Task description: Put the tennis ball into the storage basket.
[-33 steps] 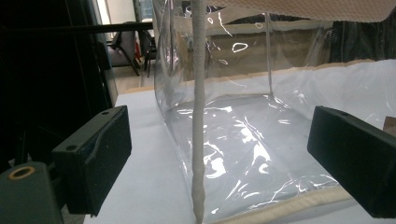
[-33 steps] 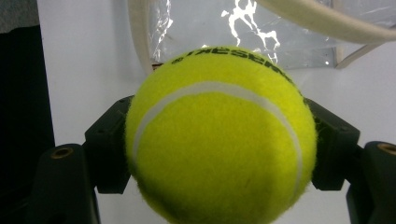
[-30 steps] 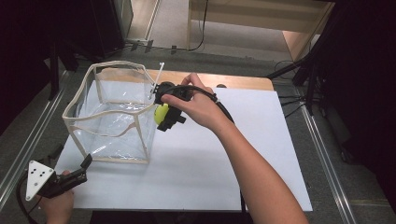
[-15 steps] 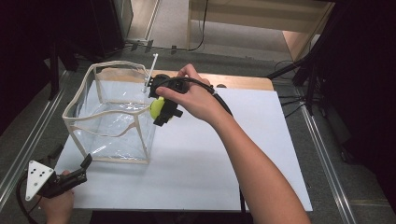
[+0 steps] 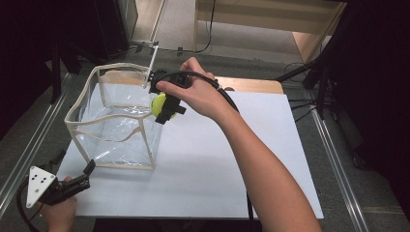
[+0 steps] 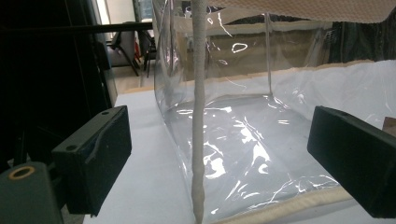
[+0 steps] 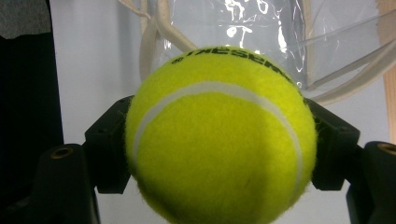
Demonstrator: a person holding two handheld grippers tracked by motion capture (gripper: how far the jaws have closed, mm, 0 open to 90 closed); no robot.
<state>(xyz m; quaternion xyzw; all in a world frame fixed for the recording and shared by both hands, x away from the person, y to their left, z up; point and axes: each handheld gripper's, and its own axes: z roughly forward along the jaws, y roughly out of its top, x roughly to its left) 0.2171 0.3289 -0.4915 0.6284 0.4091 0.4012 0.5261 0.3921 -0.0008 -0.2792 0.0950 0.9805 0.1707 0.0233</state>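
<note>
1. The right forearm reaches across the bench (image 5: pixel 251 164), its hand raised beside the clear bag (image 5: pixel 116 121).
2. Right hand-held gripper (image 5: pixel 163 107): jaws pinch a tennis ball (image 7: pixel 217 135) at the bag's near corner.
3. Ball: yellow-green felt, white seam, black lettering.
4. Left hand-held gripper (image 5: pixel 72 183): jaws spread, low before the bag.

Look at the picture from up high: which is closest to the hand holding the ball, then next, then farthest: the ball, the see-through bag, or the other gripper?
1. Tennis ball: clamped in the right gripper.
2. See-through bag: just left of it.
3. Left gripper: bottom-left table corner.
</note>
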